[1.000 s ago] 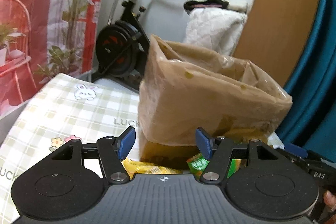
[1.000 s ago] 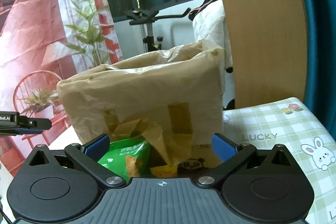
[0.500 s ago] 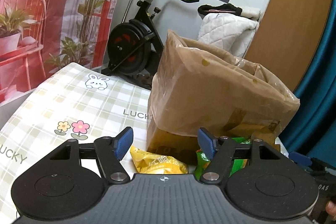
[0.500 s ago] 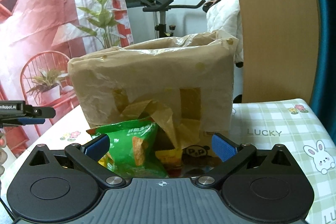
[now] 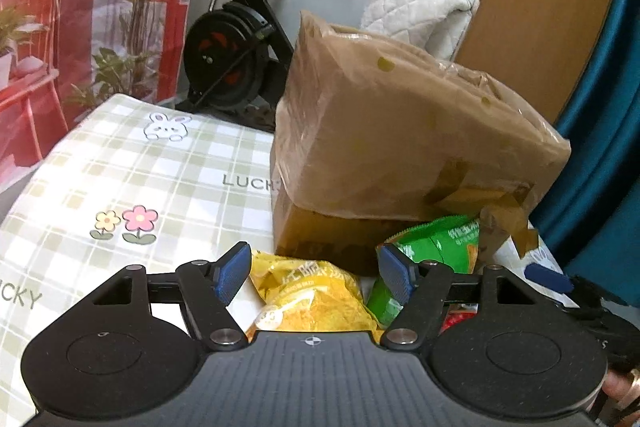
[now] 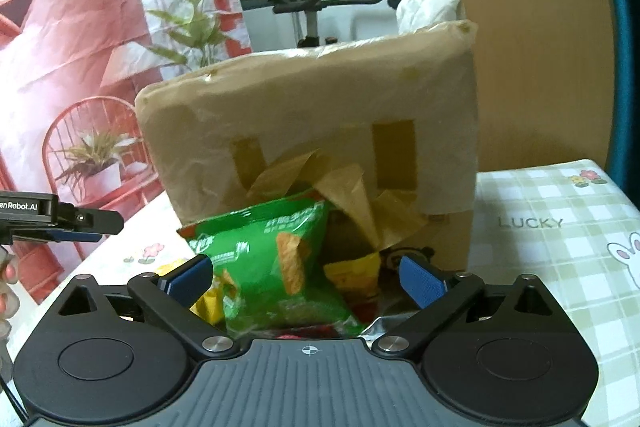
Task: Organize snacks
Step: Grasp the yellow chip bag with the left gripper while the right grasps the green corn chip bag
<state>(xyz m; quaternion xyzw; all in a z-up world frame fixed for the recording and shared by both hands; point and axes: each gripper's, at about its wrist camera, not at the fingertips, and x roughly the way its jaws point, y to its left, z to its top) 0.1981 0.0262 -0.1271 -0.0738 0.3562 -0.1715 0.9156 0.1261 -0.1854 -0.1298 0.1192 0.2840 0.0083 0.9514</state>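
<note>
Snack packets: yellow one under left view, green one under right.

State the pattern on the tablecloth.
Pale green and white checked tablecloth with rabbits, flowers and "LUCKY" lettering; clearest in the left wrist view.

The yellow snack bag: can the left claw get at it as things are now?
Probably yes. The yellow snack bag lies between the opening jaws of the left claw, uncovered, the green bag beside it.
</note>
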